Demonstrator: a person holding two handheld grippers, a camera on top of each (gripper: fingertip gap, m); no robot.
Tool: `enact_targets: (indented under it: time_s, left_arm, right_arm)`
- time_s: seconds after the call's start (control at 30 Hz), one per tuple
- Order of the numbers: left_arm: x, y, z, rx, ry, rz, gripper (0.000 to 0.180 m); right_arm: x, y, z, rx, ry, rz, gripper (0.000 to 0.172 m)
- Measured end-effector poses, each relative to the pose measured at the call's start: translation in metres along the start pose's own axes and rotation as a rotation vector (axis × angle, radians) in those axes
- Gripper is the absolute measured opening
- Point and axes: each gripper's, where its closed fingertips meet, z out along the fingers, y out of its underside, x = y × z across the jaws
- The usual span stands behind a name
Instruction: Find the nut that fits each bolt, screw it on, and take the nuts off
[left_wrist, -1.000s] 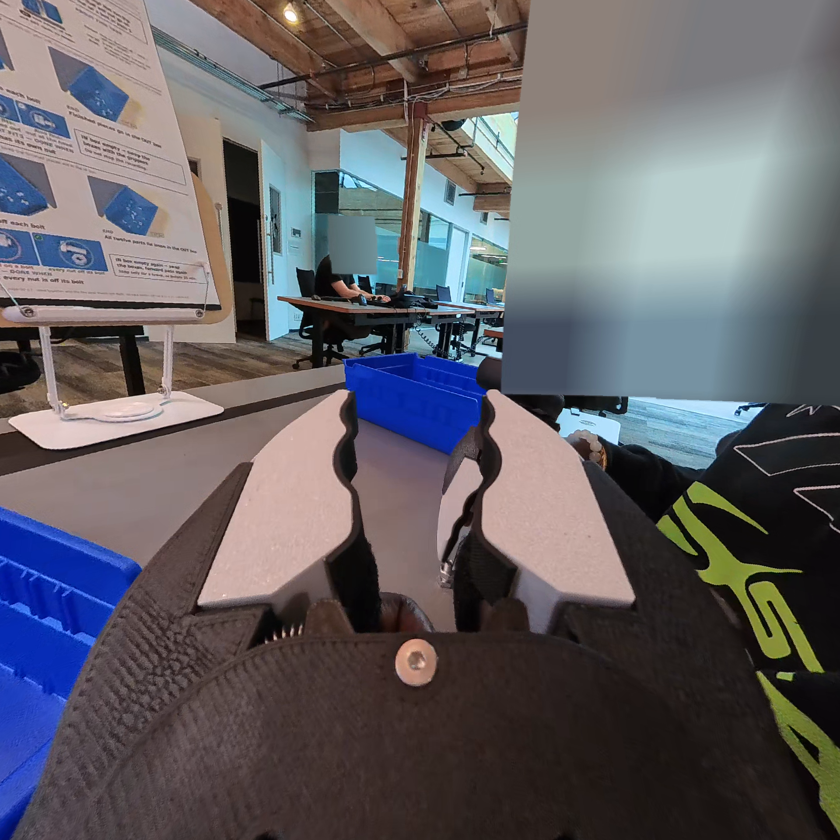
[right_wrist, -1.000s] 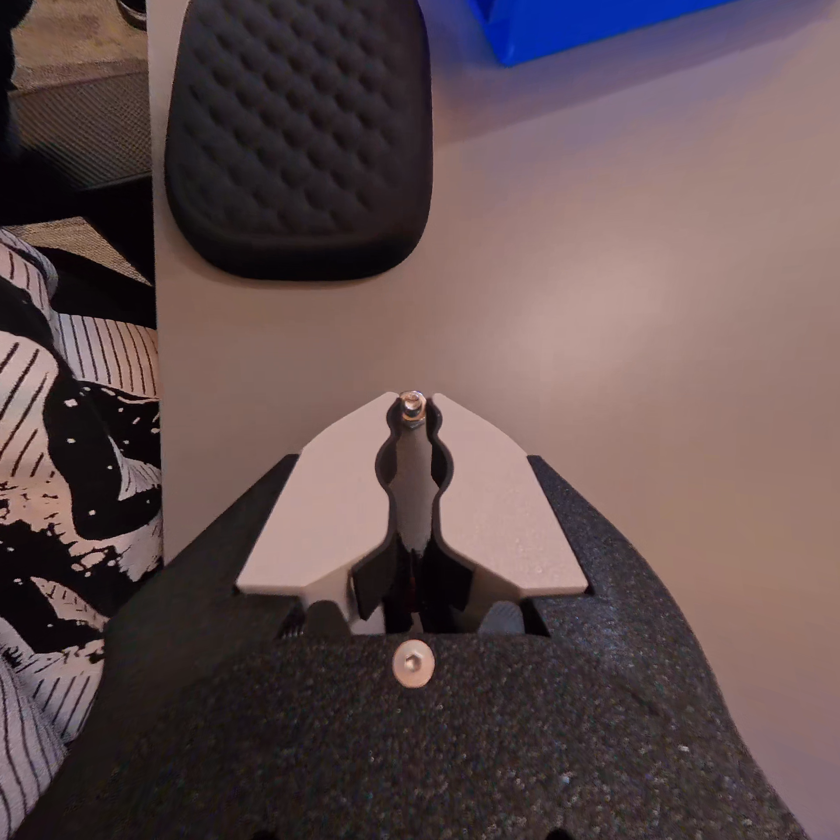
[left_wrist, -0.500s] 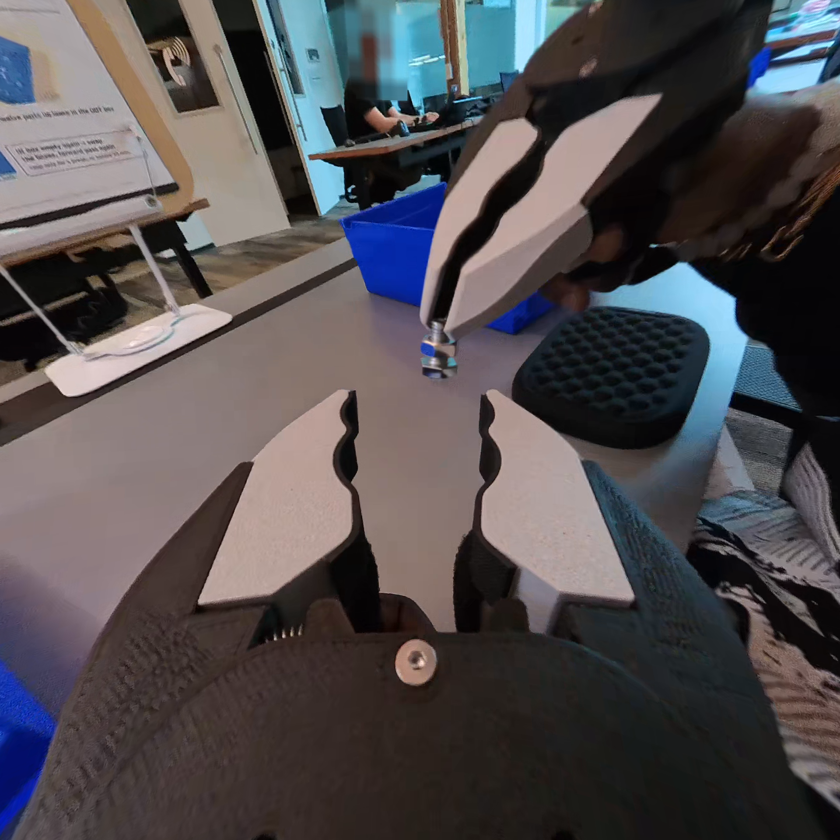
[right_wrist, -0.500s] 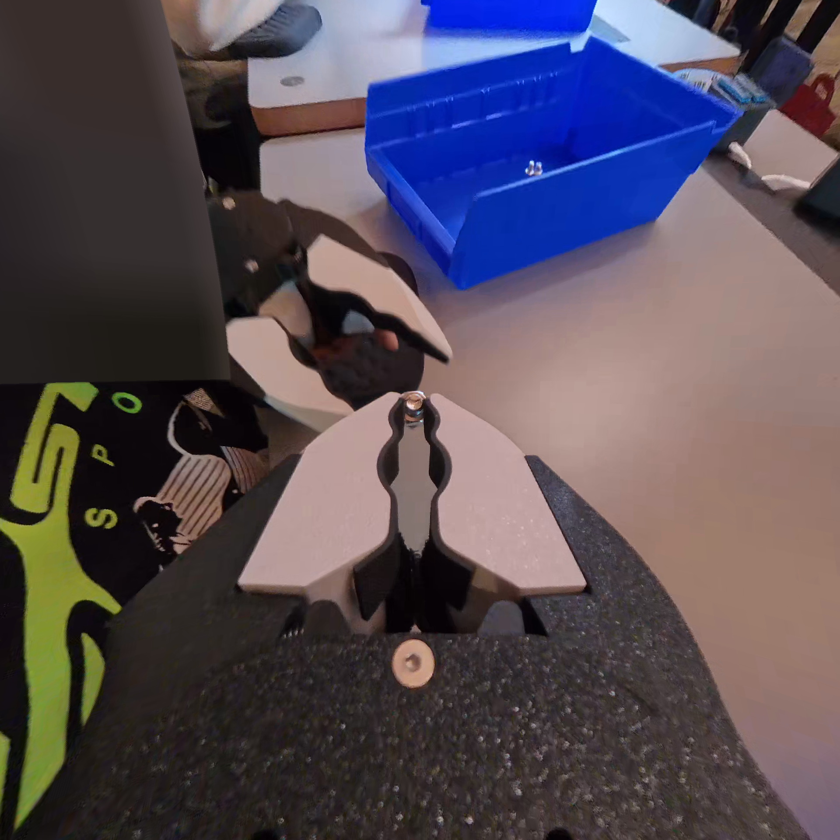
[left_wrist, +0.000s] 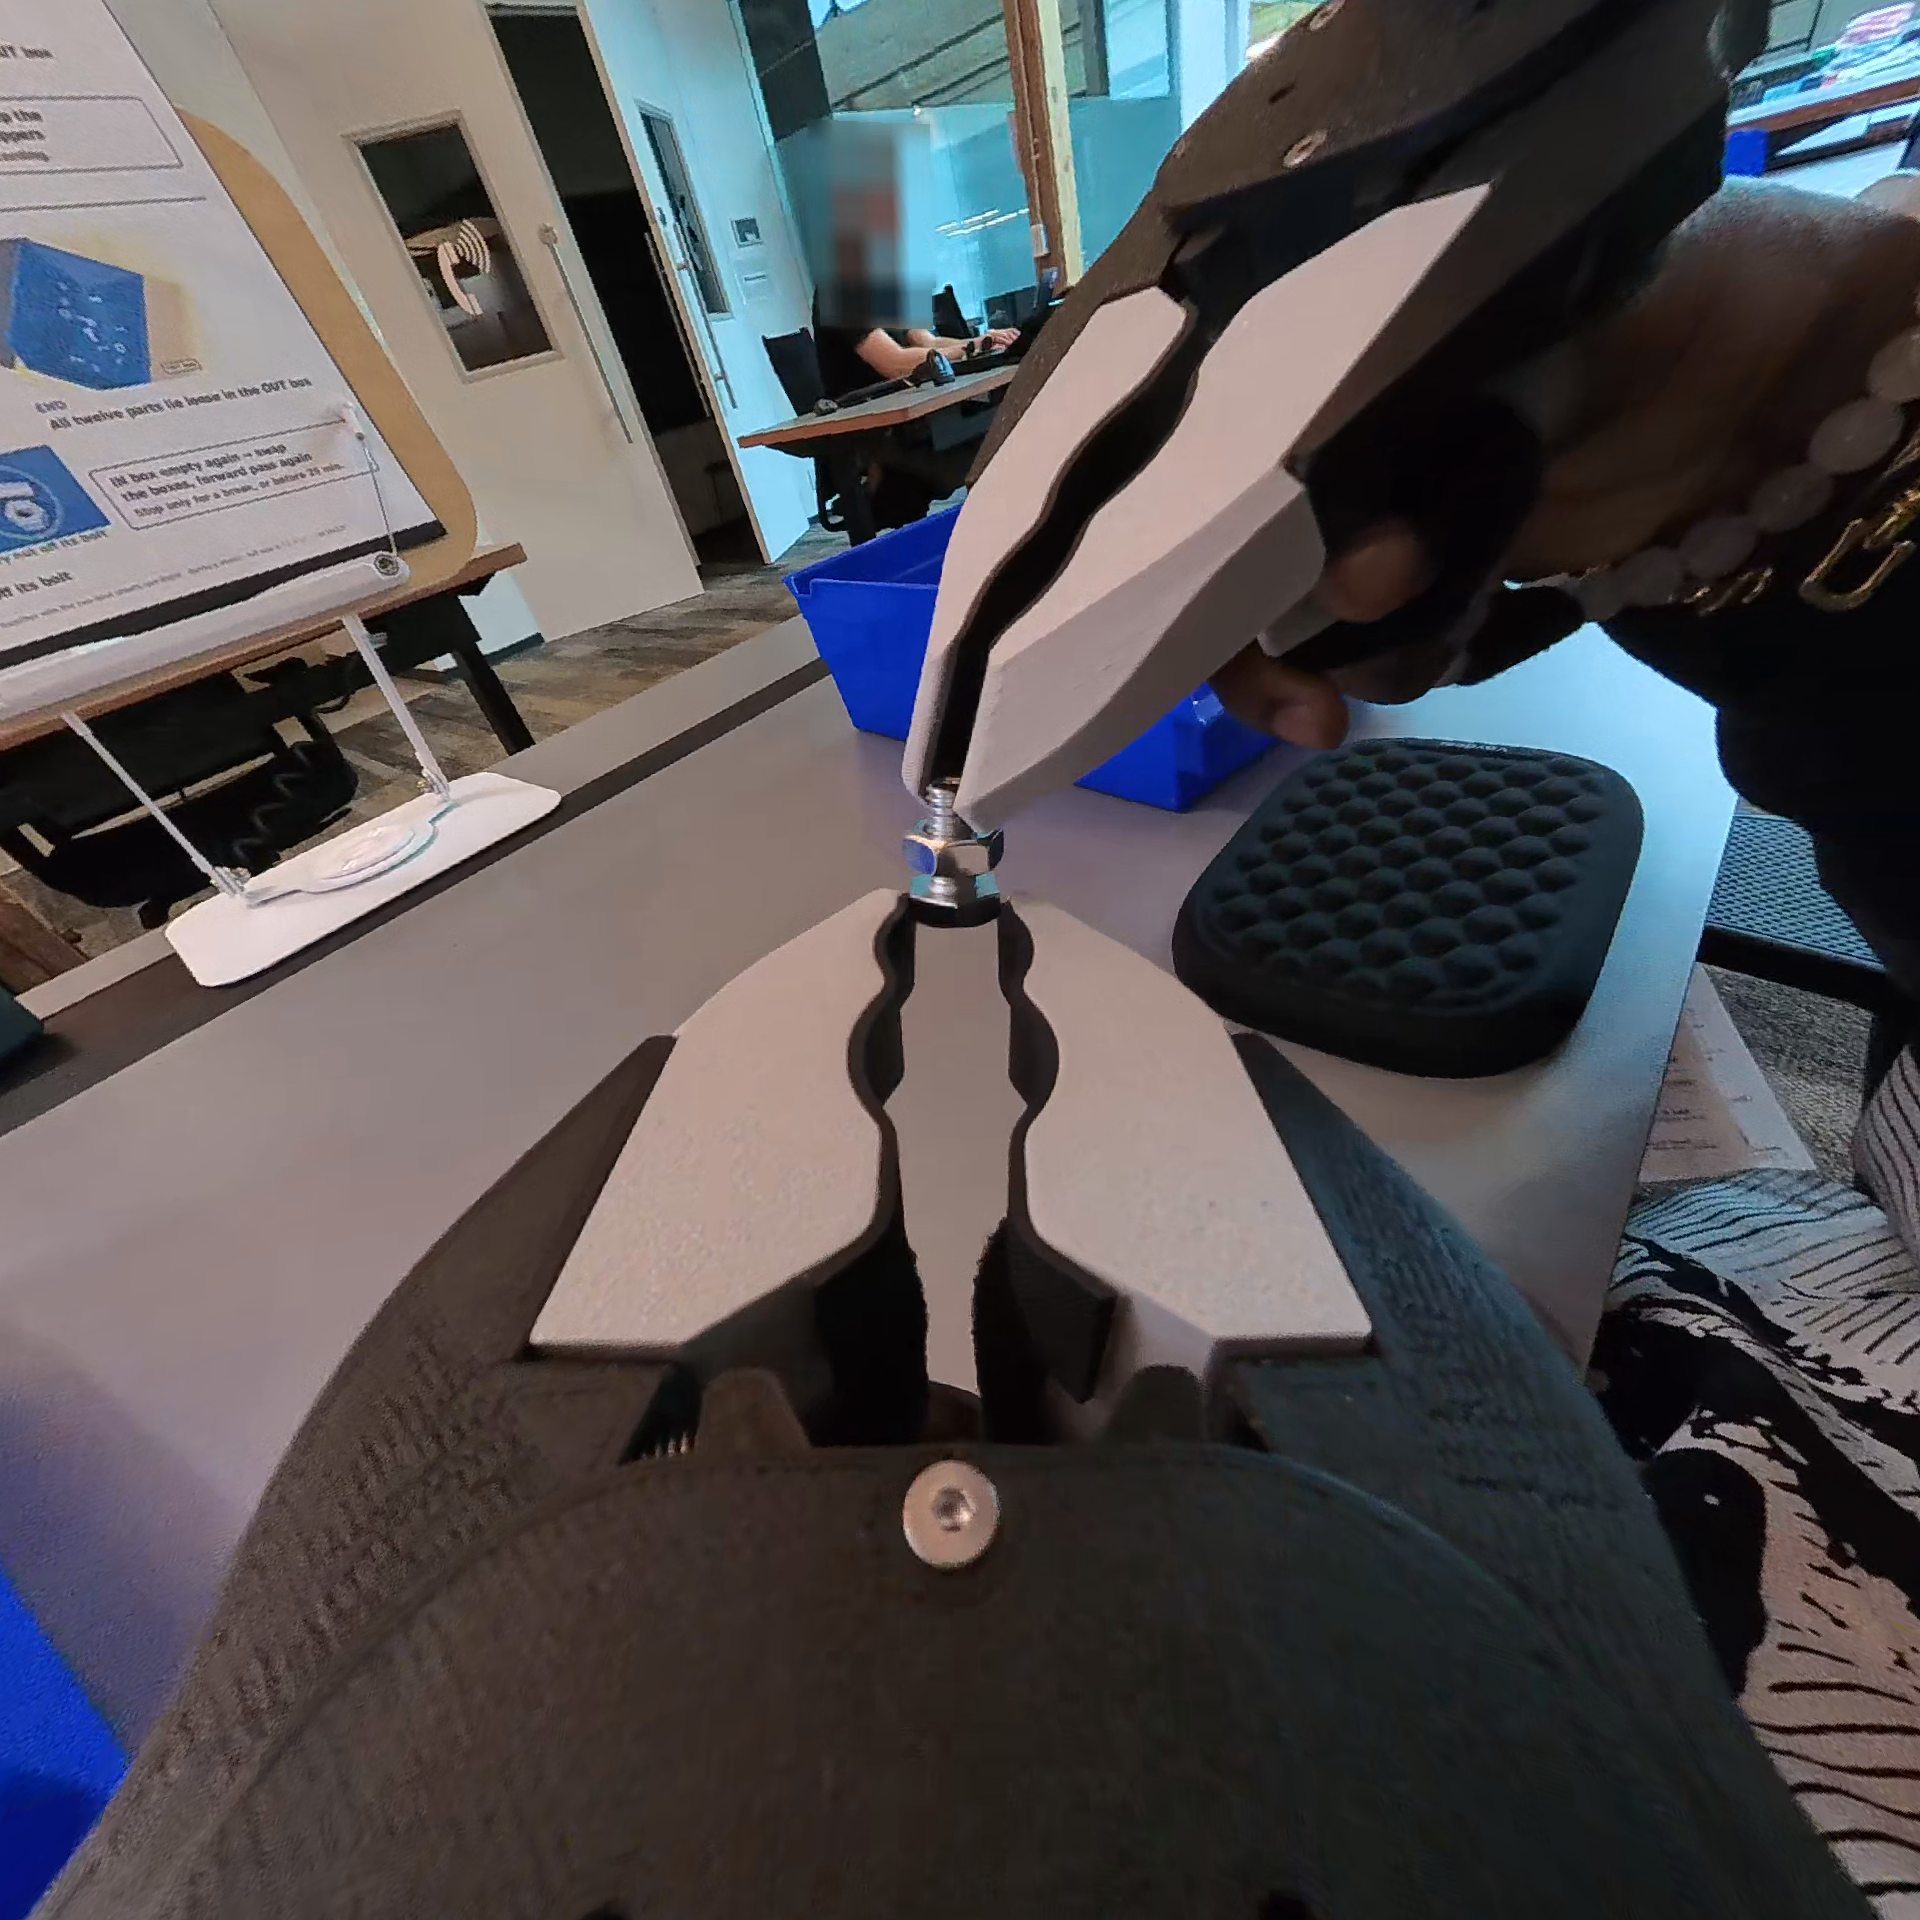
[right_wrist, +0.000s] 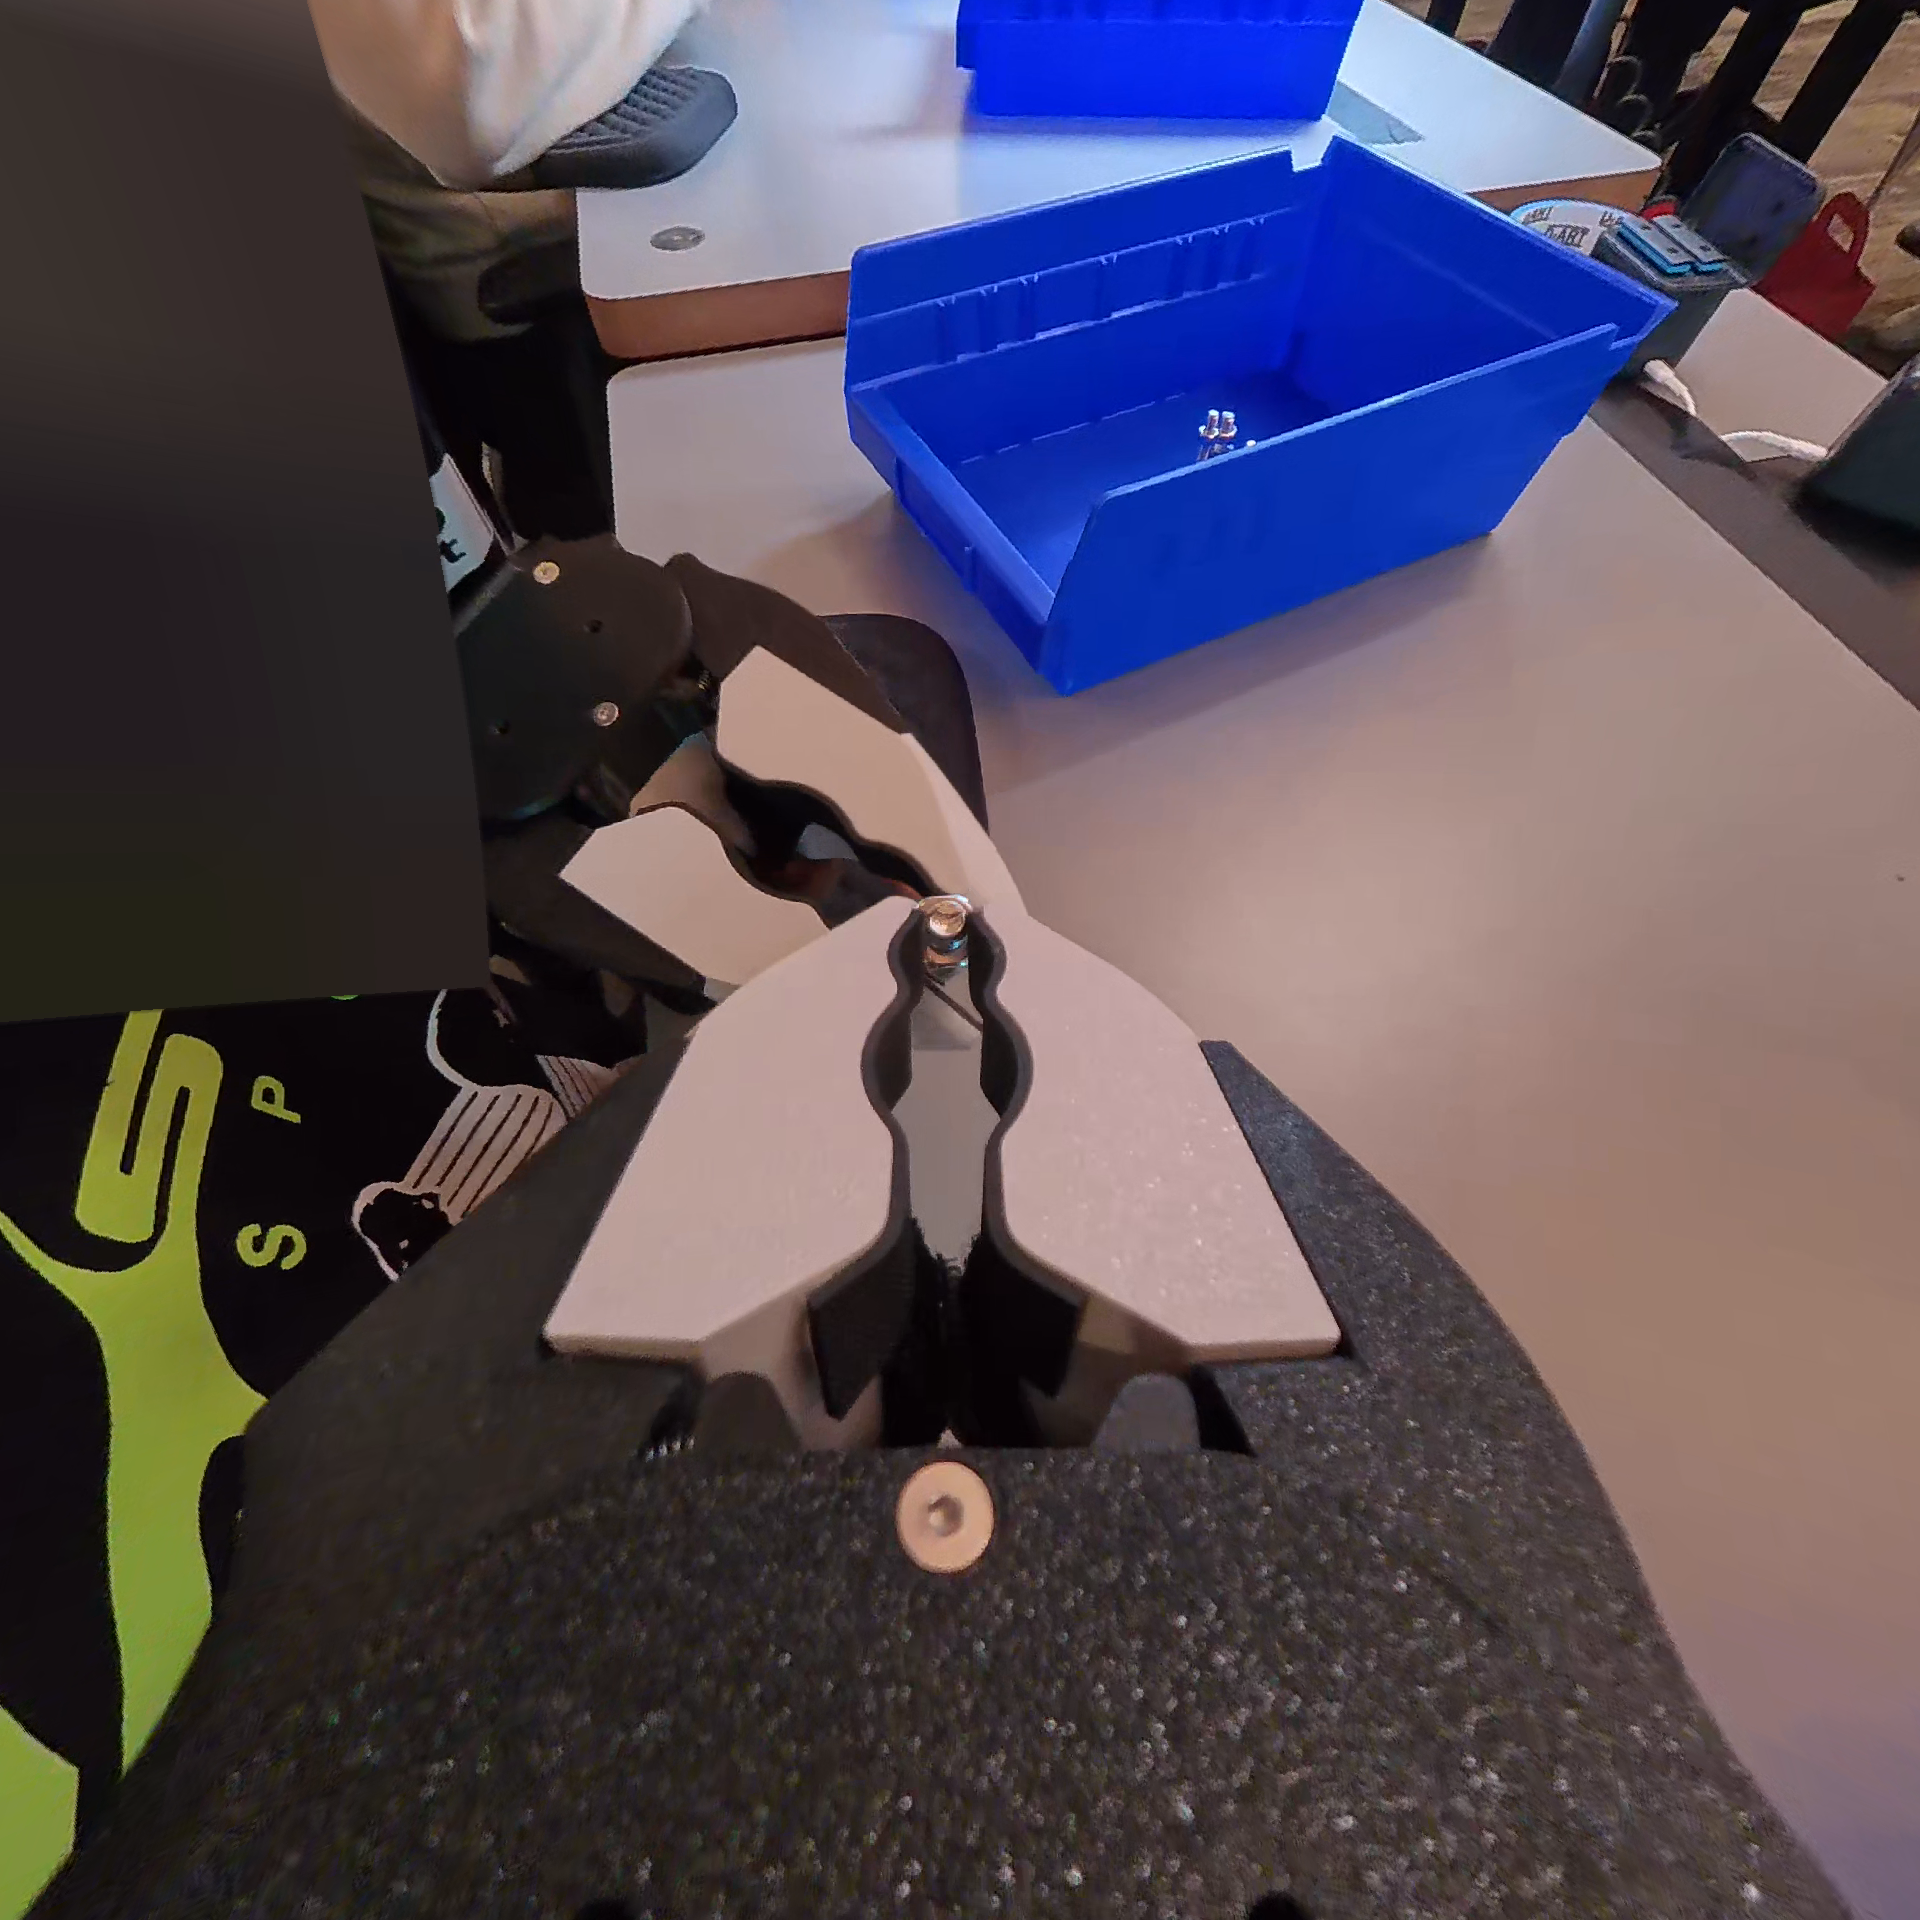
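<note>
A small silver bolt (left_wrist: 940, 805) with a hex nut (left_wrist: 954, 854) on its thread is held in the air between both grippers, above the grey table (left_wrist: 520, 1039). My left gripper (left_wrist: 951, 914) is shut on the bolt's hex head at the lower end. My right gripper (left_wrist: 940, 779) comes down from the upper right and is shut on the bolt's threaded end. In the right wrist view the bolt (right_wrist: 943, 930) sits at the tips of my right gripper (right_wrist: 943, 920), and the left gripper (right_wrist: 914, 883) meets it from the left.
A blue bin (right_wrist: 1299, 540) with a couple of small bolts (right_wrist: 1218, 431) stands on the table beyond the grippers. A black dimpled pad (left_wrist: 1413, 904) lies at the right. An instruction sheet on a white stand (left_wrist: 208, 364) is at the far left. Another blue bin (left_wrist: 42, 1745) is at the near left. Both grippers' tips are close together, under 4 cm apart.
My left gripper swung toward the right gripper, moved up to the bolt and shut on its head. The right gripper kept its hold on the bolt throughout.
</note>
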Motion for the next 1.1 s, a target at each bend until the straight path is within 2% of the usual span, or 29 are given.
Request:
enact_targets:
  time_s: [0.17, 0.23, 0.27, 0.37, 0.4, 0.43, 0.5, 0.73, 0.93, 1.0, 1.03, 1.1]
  left_arm:
    - [0.001, -0.001, -0.001, 0.022, 0.033, -0.030, 0.015]
    - [0.004, -0.005, -0.003, 0.060, 0.084, -0.097, 0.015]
    - [0.005, -0.008, -0.004, 0.089, 0.120, -0.148, 0.015]
    - [0.009, -0.018, -0.010, 0.171, 0.217, -0.270, 0.014]
    - [0.011, -0.021, -0.011, 0.191, 0.247, -0.293, 0.014]
    - [0.014, -0.023, -0.012, 0.204, 0.271, -0.304, 0.014]
    - [0.019, -0.024, -0.013, 0.212, 0.296, -0.298, 0.014]
    - [0.025, -0.025, -0.014, 0.208, 0.320, -0.262, 0.014]
    - [0.016, -0.027, -0.017, 0.233, 0.317, -0.312, 0.014]
    - [0.013, -0.027, -0.020, 0.237, 0.320, -0.311, 0.014]
    - [0.013, -0.026, -0.021, 0.230, 0.313, -0.304, 0.014]
    - [0.011, -0.025, -0.021, 0.224, 0.304, -0.294, 0.014]
  right_arm:
    - [-0.001, -0.001, 0.000, 0.012, -0.007, 0.007, 0.008]
    - [-0.003, -0.005, -0.001, 0.062, -0.018, -0.008, 0.011]
    - [-0.004, -0.010, -0.002, 0.115, -0.027, -0.023, 0.019]
    - [-0.004, -0.021, -0.003, 0.277, -0.013, -0.016, 0.063]
    - [-0.006, -0.021, 0.000, 0.309, -0.016, 0.002, 0.073]
    - [-0.007, -0.021, 0.004, 0.328, -0.023, 0.020, 0.080]
    - [-0.008, -0.020, 0.011, 0.351, -0.018, 0.052, 0.084]
    - [0.001, -0.017, 0.017, 0.366, 0.017, 0.098, 0.071]
    - [0.008, -0.010, -0.009, 0.371, 0.056, 0.063, 0.065]
    - [0.028, -0.004, -0.028, 0.403, 0.167, 0.086, 0.023]
    - [0.034, -0.003, -0.037, 0.427, 0.193, 0.095, 0.011]
    - [0.035, 0.000, -0.045, 0.440, 0.191, 0.115, 0.005]
